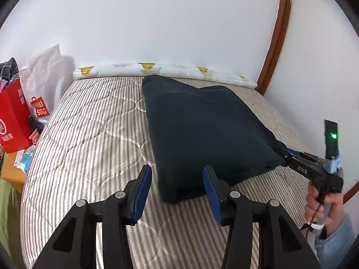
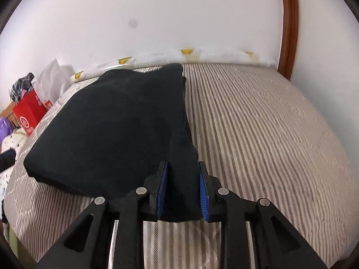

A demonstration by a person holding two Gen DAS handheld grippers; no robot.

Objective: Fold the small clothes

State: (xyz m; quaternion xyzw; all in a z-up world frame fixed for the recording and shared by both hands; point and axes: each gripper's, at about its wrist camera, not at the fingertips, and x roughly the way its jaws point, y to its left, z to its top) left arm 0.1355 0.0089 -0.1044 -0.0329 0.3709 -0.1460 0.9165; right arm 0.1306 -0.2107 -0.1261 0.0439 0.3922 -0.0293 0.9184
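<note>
Clothes (image 1: 202, 123) lie folded on the bed (image 1: 89, 134); right claw (image 2: 182, 186) pinches one corner, left claw (image 1: 177, 190) spread empty. Release gently, keeping edges aligned.

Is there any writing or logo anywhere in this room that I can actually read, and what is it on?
"MINISO", partly creased: red bag logo on the white shopping bag.
Chinese characters under a round white logo on the red paper bag: too blurred to read.
Printed papers on the wooden side table: too small to read.
</note>
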